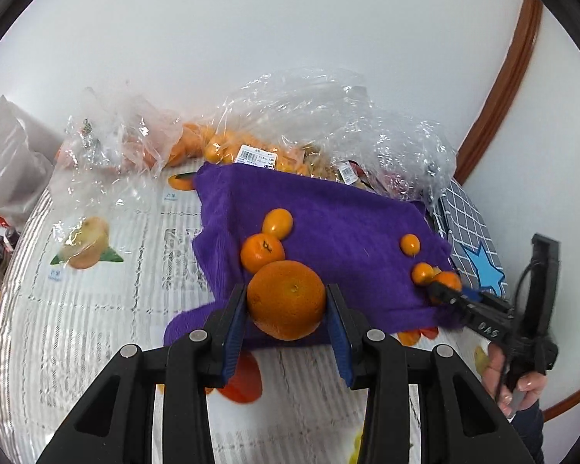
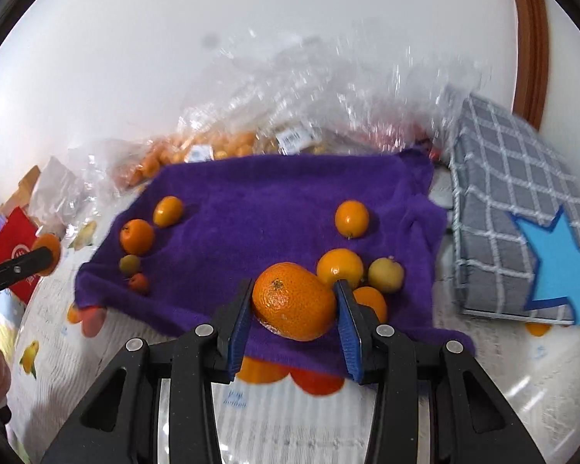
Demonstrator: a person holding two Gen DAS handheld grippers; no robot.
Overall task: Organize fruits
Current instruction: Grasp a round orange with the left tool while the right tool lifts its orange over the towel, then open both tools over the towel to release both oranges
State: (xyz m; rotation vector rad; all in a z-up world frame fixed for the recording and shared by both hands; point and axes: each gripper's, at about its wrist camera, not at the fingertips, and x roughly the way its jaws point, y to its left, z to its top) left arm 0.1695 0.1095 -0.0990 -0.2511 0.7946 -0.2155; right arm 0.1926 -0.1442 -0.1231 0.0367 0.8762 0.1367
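Two oranges [image 1: 286, 299] [image 2: 294, 301] each gripped (blue pads), small citrus [image 2: 352, 218] scattered on purple towel [image 2: 270, 193]

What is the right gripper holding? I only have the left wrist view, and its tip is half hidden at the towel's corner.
Observer: The right gripper is shut on a mandarin, just over the near edge of the purple towel.
Operator: Is anything hidden behind the orange in my view?
Observer: Yes. A small greenish fruit and a smaller reddish fruit lie on the towel near its left edge.
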